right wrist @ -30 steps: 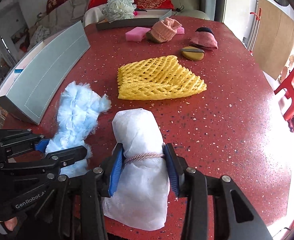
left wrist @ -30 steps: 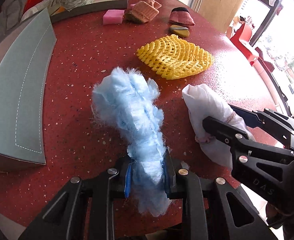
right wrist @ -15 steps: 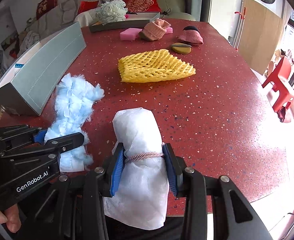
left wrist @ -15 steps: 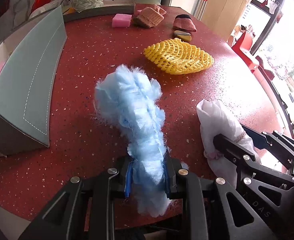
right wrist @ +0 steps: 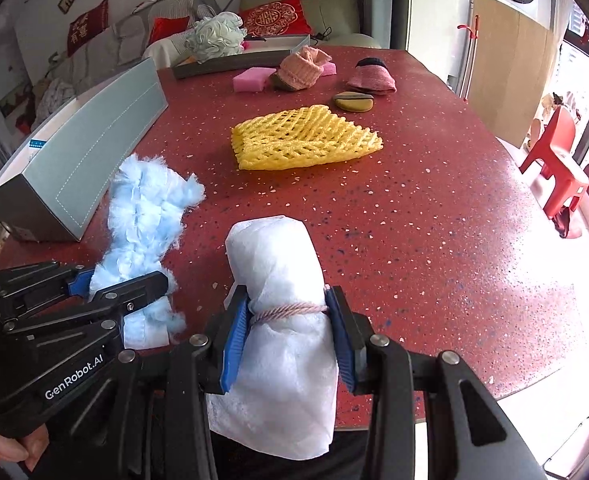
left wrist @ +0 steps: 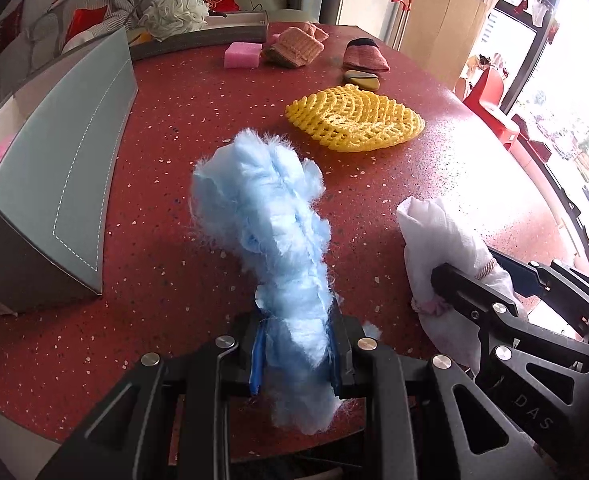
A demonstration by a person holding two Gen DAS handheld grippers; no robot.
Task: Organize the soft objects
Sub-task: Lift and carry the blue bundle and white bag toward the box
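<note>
My left gripper (left wrist: 296, 356) is shut on a fluffy light-blue duster (left wrist: 270, 224), which sticks up above the red table's near edge; the same gripper (right wrist: 124, 284) and blue duster (right wrist: 146, 216) show at the left of the right wrist view. My right gripper (right wrist: 288, 336) is shut on a white cloth bundle (right wrist: 274, 248) tied with a pink cord. At the right of the left wrist view, that gripper (left wrist: 490, 272) and the white bundle (left wrist: 438, 236) appear again. A yellow foam net (right wrist: 302, 140) lies flat mid-table.
A grey stitched box (left wrist: 54, 184) stands along the left edge. Far back are a pink sponge (right wrist: 252, 79), a pink knitted item (right wrist: 300, 70), a dark-pink slipper (right wrist: 372, 78), an olive pad (right wrist: 352, 101) and a long tray (right wrist: 238, 60) with a pale mesh pouf. A red chair (right wrist: 558, 164) stands off the table's right side.
Both grippers have drawn back toward the near table edge with their loads held; the far objects now appear farther away. Neither grip has altered.
</note>
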